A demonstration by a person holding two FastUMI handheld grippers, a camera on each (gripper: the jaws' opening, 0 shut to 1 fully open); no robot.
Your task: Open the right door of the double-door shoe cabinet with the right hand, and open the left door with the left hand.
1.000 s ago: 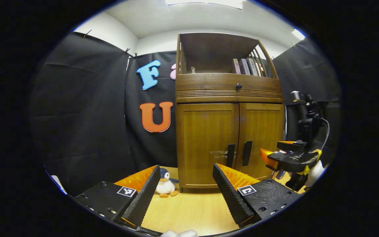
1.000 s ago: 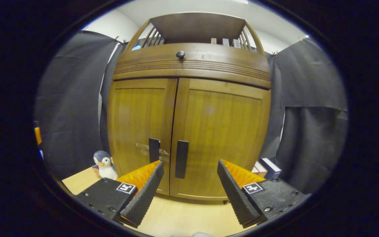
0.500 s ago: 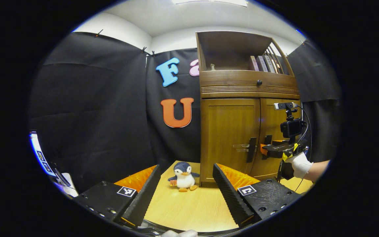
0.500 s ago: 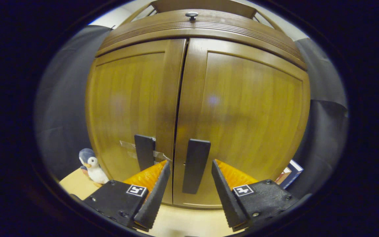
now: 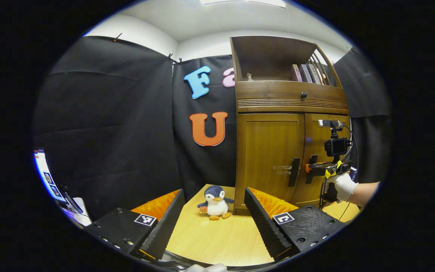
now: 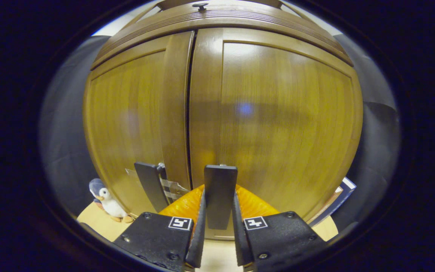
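Right gripper (image 6: 218,223): its two black fingers are closed on the dark upright handle of the right door (image 6: 219,196), one on each side, pressing it.
Left gripper (image 5: 213,219): fingers spread wide, holding nothing, above the wooden tabletop (image 5: 217,241).
Shoe cabinet (image 5: 274,151): stands on the tabletop to the right; both doors are shut.
Left door handle (image 5: 295,172): untouched.
Surface: light wood, with a plush penguin (image 5: 215,197) beside the cabinet's left corner.
Room: black cloth walls, white ceiling.
Left gripper view adds: a gloved hand (image 5: 344,187) holding the right gripper at the doors, and books (image 5: 305,73) on the open top shelf.
Right gripper view adds: the grip close up.
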